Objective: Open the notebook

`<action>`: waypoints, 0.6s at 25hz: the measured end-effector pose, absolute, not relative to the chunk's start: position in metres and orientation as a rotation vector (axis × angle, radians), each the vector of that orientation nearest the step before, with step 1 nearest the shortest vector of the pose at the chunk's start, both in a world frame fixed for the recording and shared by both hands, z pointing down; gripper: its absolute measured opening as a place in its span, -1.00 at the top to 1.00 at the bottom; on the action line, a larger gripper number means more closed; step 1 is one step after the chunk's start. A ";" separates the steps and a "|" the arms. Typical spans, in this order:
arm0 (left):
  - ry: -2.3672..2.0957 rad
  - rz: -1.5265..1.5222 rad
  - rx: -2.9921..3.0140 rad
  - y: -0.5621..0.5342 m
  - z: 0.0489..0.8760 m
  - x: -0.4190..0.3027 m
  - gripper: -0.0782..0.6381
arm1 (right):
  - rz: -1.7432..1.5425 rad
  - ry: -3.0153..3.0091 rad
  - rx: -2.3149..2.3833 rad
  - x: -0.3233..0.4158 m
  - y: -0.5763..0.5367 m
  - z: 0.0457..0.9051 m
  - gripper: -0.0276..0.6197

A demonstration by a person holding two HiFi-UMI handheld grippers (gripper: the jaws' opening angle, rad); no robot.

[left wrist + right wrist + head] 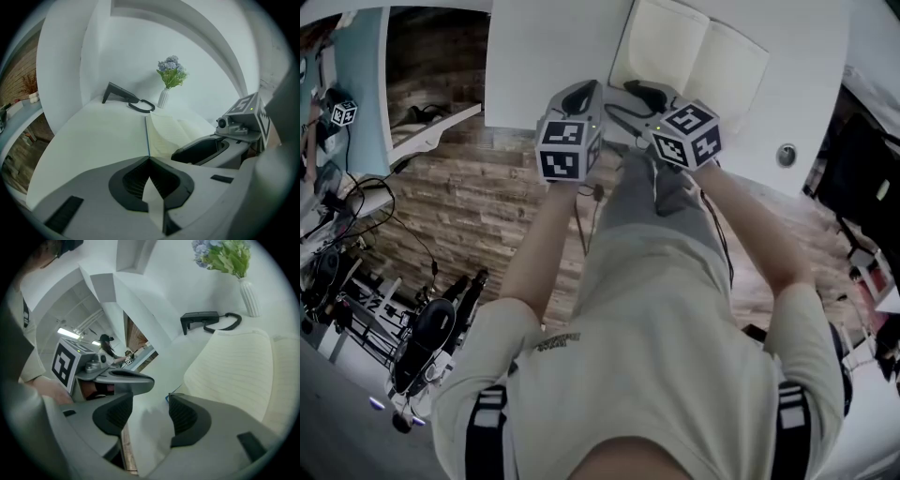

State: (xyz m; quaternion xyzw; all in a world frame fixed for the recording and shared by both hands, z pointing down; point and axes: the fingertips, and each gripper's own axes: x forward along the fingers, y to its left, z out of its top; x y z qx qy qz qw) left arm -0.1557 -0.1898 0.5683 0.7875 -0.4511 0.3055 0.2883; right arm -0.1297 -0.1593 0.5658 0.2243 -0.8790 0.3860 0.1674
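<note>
The notebook (689, 56) lies open on the white table (544, 56), cream lined pages up (234, 366). My left gripper (581, 94) sits at its near left corner. In the left gripper view the left gripper (150, 161) is shut on a thin leaf with a blue edge (147, 136), seen edge-on and running from the notebook into the jaws. My right gripper (639, 94) is just beside it. In the right gripper view the right gripper (150, 408) stands open with only bare table between its pads; the notebook's blue-edged corner (171, 397) lies by the right pad.
A white vase of flowers (169, 77) and a black device with a looped cord (126, 96) stand at the table's far side. A round grommet (786, 155) sits near the right front edge. Below the near edge is wooden floor (478, 206); equipment (422, 337) stands at the left.
</note>
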 end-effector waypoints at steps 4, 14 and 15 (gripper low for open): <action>-1.199 0.812 2.117 -0.183 0.564 -0.150 0.76 | 1.136 -2.517 0.601 -0.127 -0.144 0.557 0.15; -1.152 0.785 2.225 -0.163 0.526 -0.119 0.76 | 1.125 -2.522 0.785 -0.082 -0.130 0.523 0.29; -1.149 0.780 2.242 -0.162 0.520 -0.114 0.76 | 1.109 -2.526 0.810 -0.075 -0.131 0.517 0.30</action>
